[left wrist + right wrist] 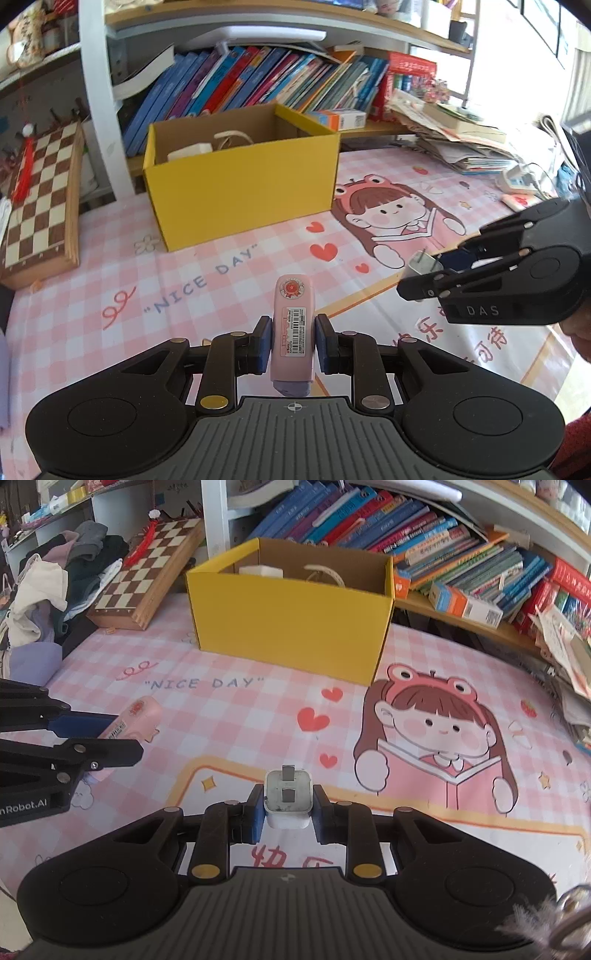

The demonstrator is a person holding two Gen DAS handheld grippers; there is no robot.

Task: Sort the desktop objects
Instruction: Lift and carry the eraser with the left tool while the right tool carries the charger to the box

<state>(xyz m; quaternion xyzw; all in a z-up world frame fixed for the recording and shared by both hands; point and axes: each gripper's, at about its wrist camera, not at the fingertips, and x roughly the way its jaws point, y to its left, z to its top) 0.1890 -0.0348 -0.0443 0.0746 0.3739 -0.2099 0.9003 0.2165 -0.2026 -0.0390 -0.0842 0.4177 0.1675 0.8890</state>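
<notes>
My left gripper [291, 341] is shut on a pink correction-tape case [293, 326] with a barcode sticker, held above the pink checked desk mat [221, 266]. My right gripper [288, 812] is shut on a white plug adapter [288, 799], prongs pointing forward. Each gripper shows in the other's view: the right gripper [424, 275] with the adapter [421, 264] at the right, the left gripper [110, 734] with the pink case [133, 716] at the left. An open yellow cardboard box [240, 184] [291, 624] stands ahead on the mat, holding a white item [262, 570] and a pale looped cord [325, 574].
A folded chessboard [40, 199] [147, 568] leans at the left beside a pile of clothes [48, 598]. Books [240, 81] [424, 539] fill the shelf behind the box. A stack of papers [454, 140] and a white power strip [517, 181] lie at the right.
</notes>
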